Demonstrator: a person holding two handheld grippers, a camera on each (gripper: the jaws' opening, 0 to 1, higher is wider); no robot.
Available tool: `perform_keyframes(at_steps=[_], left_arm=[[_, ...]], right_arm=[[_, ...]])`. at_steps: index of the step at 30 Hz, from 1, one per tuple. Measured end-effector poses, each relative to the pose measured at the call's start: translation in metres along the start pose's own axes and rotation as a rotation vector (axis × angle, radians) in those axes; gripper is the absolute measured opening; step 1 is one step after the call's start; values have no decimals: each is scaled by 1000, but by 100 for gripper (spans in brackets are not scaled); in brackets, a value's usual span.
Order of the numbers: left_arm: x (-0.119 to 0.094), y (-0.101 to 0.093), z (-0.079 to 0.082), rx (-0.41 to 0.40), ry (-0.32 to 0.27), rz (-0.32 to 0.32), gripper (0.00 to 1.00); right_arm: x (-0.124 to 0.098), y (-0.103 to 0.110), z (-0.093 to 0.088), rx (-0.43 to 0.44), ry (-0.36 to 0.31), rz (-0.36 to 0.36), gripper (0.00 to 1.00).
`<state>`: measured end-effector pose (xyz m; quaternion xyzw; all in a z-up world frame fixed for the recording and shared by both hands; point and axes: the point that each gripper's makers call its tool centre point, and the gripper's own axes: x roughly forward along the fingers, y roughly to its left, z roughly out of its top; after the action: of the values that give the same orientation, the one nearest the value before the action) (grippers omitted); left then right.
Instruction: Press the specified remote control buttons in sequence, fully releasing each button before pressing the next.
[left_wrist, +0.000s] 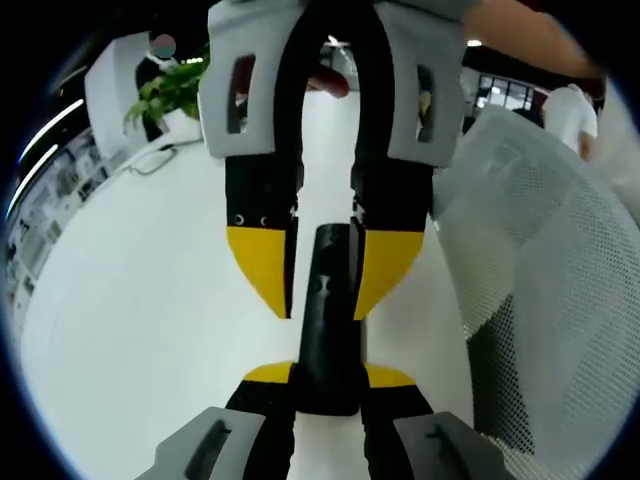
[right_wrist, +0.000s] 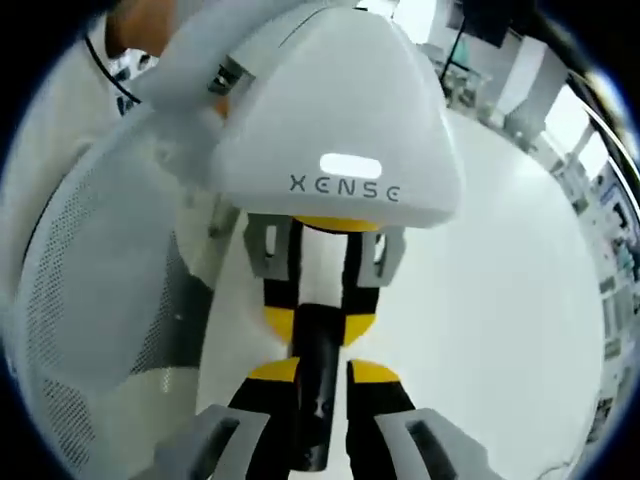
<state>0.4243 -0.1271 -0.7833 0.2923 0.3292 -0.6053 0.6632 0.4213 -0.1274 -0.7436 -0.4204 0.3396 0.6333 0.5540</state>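
Note:
A black remote control (left_wrist: 326, 300) hangs lengthwise over the white table (left_wrist: 150, 300), caught between two grippers that face each other. My left gripper (left_wrist: 328, 374) rises from the bottom of the left gripper view, its yellow tips shut on the remote's near end. The right gripper (left_wrist: 322, 308) comes down from the top and flanks the far end. In the right gripper view my right gripper (right_wrist: 322, 372) is shut on the remote (right_wrist: 318, 420). The left gripper (right_wrist: 320, 322) faces it under its white housing. The remote's buttons are mostly hidden by the jaws.
A white mesh chair (left_wrist: 545, 300) stands close beside the table, and shows again in the right gripper view (right_wrist: 90, 300). A potted plant (left_wrist: 175, 90) sits at the table's far end. A person's hand (left_wrist: 520, 35) holds the right gripper.

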Motion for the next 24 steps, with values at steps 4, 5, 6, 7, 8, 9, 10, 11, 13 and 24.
perform_keyframes(at_steps=[4,5,6,7,8,9,10,11,13,24], left_arm=[[0,0,-1,0,1,0,23],[0,0,-1,1,1,0,23],[0,0,-1,1,2,-1,23],[0,0,-1,2,3,-1,23],[0,0,-1,3,4,-2,23],[0,0,-1,4,6,-3,23],[0,0,-1,5,7,-3,23],[0,0,-1,7,8,-4,23],[0,0,-1,10,10,-5,23],[0,0,-1,10,11,-5,23]], right_arm=[[0,4,-1,3,2,12,21],[0,4,-2,1,4,16,22],[0,5,-2,2,4,17,22],[-1,5,-4,7,7,19,23],[-1,5,-5,9,8,19,24],[-1,5,-7,14,12,19,25],[-1,5,-8,15,15,19,25],[-2,5,-11,18,19,19,25],[-2,5,-15,24,28,18,25],[-4,6,-29,53,41,17,29]])
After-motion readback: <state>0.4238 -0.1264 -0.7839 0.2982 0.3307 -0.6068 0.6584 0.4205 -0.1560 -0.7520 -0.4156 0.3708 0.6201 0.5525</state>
